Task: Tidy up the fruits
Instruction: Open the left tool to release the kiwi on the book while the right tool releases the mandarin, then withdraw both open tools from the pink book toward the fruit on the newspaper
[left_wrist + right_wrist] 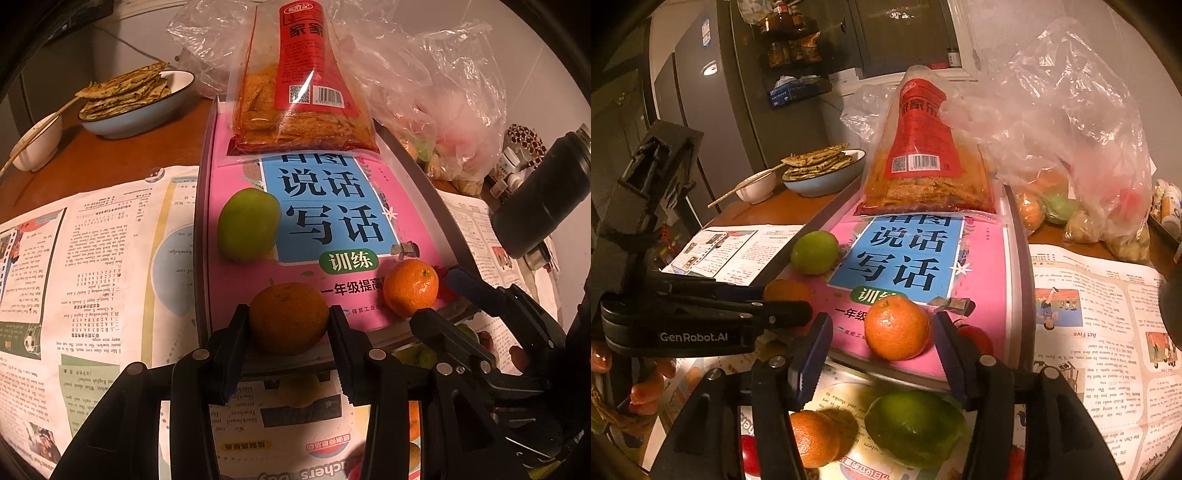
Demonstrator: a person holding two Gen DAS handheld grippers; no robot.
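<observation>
While clamped by left gripper (289, 332) at pink book's (413, 221) near edge, dull orange (289, 317) could roll off. Right gripper (882, 341): jaws apart around bright orange (897, 328), on book too, likewise loose.

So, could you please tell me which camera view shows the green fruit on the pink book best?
The left wrist view: the green fruit sits large and unobstructed on the pink book, its whole outline visible. The right wrist view shows the same fruit smaller and farther off, at the book's left edge, though still whole.
</observation>
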